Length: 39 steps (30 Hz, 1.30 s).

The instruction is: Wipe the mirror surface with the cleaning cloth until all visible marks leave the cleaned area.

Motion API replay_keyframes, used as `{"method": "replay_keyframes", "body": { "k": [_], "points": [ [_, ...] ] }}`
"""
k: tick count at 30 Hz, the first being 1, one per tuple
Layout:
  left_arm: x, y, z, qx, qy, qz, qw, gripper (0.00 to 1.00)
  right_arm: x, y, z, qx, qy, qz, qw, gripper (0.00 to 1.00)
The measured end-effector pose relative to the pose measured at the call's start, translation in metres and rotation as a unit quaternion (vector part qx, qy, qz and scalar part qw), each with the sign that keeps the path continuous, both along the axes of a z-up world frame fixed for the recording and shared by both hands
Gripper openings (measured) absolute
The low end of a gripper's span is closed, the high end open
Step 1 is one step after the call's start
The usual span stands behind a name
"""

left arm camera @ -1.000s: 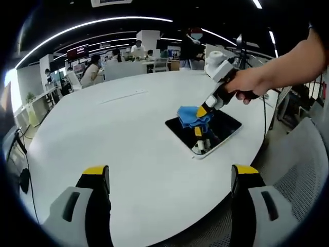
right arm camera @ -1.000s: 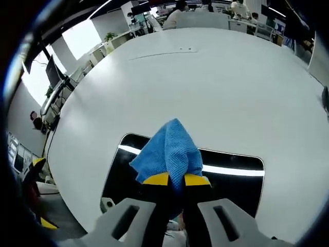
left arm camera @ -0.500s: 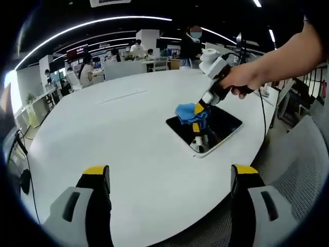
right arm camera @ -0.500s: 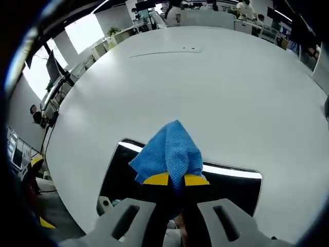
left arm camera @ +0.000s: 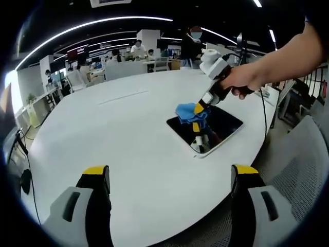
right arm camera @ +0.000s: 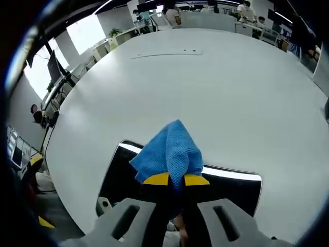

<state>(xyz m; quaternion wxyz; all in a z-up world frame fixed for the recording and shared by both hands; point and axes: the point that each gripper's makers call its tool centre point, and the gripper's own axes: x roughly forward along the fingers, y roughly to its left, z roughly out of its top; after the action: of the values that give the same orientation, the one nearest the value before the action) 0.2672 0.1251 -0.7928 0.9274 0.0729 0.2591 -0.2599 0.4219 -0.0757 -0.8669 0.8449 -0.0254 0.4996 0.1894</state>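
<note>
A rectangular mirror [left arm camera: 218, 128] with a white frame lies flat on the white round table [left arm camera: 128, 134], right of centre. In a person's hand, my right gripper [left arm camera: 201, 109] is shut on a blue cleaning cloth [left arm camera: 189, 113] and holds it at the mirror's far left corner. The right gripper view looks down on that cloth [right arm camera: 169, 154], pinched between the yellow-tipped jaws of the right gripper [right arm camera: 176, 179] over the dark mirror [right arm camera: 236, 182]. My left gripper [left arm camera: 172, 177] stands open at the table's near edge, holding nothing and well short of the mirror.
A grey mesh chair [left arm camera: 303, 170] stands at the table's right edge. A thin seam [right arm camera: 164, 53] runs across the far tabletop. Desks and several people fill the office behind. Bare white table [right arm camera: 216, 98] stretches beyond the mirror.
The right gripper with the cloth has shifted slightly along the mirror toward its far left corner. The left gripper has stayed still.
</note>
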Motion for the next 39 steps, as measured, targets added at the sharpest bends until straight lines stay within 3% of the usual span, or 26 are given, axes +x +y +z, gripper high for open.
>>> {"method": "replay_keyframes", "body": {
  "k": [39],
  "points": [
    [0.002,0.004,0.003,0.009,-0.011,0.010,0.9998,0.96,-0.002,-0.062,0.000,-0.033,-0.013,-0.018,0.9992,0.02]
  ]
}}
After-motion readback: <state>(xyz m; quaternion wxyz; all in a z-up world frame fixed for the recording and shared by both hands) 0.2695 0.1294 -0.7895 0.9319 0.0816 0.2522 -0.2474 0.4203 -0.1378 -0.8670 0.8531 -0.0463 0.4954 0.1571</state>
